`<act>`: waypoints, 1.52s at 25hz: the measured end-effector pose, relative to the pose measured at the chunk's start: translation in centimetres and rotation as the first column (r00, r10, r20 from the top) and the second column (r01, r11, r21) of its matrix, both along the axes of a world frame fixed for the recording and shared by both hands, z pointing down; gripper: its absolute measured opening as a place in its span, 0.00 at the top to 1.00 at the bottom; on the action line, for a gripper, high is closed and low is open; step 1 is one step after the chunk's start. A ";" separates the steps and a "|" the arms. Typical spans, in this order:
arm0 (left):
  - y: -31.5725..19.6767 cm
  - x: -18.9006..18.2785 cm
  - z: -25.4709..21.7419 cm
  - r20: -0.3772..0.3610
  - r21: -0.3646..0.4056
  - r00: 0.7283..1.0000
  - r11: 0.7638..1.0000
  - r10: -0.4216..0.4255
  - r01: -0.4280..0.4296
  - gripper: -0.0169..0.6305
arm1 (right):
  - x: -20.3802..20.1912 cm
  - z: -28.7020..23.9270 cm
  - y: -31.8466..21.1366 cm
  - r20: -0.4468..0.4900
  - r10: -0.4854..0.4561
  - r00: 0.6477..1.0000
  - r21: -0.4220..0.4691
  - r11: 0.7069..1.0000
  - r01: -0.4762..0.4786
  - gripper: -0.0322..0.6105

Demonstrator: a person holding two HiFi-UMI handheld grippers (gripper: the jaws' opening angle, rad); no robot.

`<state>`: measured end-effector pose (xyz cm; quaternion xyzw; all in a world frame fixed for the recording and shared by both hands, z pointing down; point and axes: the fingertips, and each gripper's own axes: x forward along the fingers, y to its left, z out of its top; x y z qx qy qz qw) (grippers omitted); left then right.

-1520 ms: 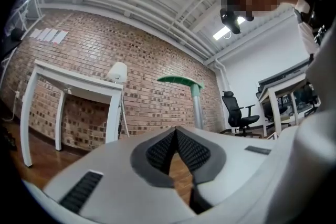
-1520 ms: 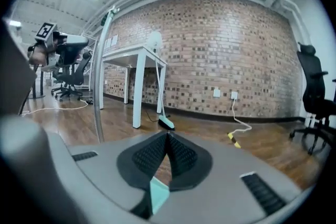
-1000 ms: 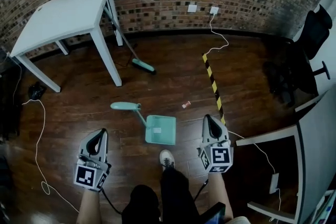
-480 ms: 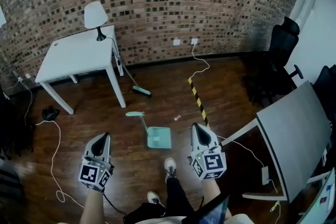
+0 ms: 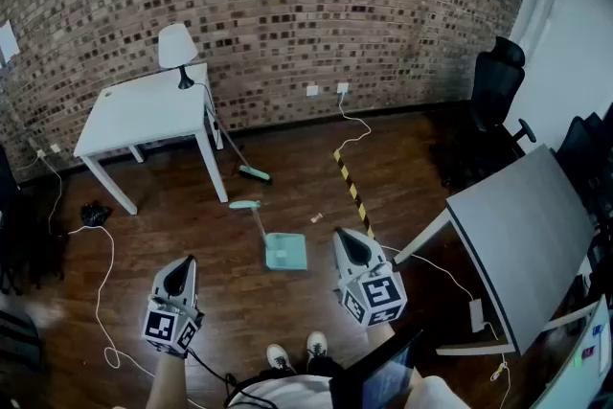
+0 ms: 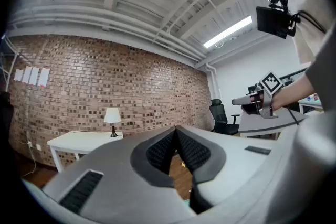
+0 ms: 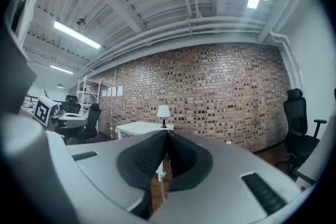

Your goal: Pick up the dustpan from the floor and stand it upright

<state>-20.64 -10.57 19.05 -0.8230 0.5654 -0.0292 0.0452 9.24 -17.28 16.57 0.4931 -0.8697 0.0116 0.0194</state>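
Note:
The mint-green dustpan (image 5: 283, 251) lies flat on the wooden floor in the head view, its long handle (image 5: 251, 214) stretched toward the back left. My left gripper (image 5: 181, 264) hangs high over the floor at the lower left, jaws shut and empty. My right gripper (image 5: 342, 236) floats to the right of the dustpan and well above it, also shut with nothing held. In the left gripper view the jaw tips (image 6: 176, 130) meet; in the right gripper view the tips (image 7: 168, 134) meet too. Both grippers point level at the brick wall.
A white table (image 5: 144, 110) with a lamp (image 5: 177, 48) stands at the back left; a broom (image 5: 239, 158) leans against it. Yellow-black tape (image 5: 351, 188) runs along the floor. A grey desk (image 5: 522, 239) and a black chair (image 5: 490, 105) fill the right. Cables (image 5: 101, 292) trail at left.
The head view has risen and pulled back, so the dustpan looks smaller and farther away. Both grippers have come up off the floor level, staying shut.

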 end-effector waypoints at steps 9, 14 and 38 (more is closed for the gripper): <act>-1.9 1.8 -2.0 0.008 0.031 0.999 0.999 -0.038 0.038 0.99 | -0.2 -1.2 -1.0 0.031 -0.030 0.999 0.034 0.999 0.028 0.98; -3.2 3.0 -2.3 -0.014 0.056 1.000 0.998 -0.025 0.025 0.99 | 1.4 -1.1 -2.6 0.031 -0.014 0.999 0.039 0.999 0.013 0.97; 2.9 0.3 1.5 0.033 -0.068 0.999 0.997 -0.039 0.041 0.99 | 0.6 0.3 3.8 -0.020 0.017 1.000 -0.039 0.999 -0.018 0.97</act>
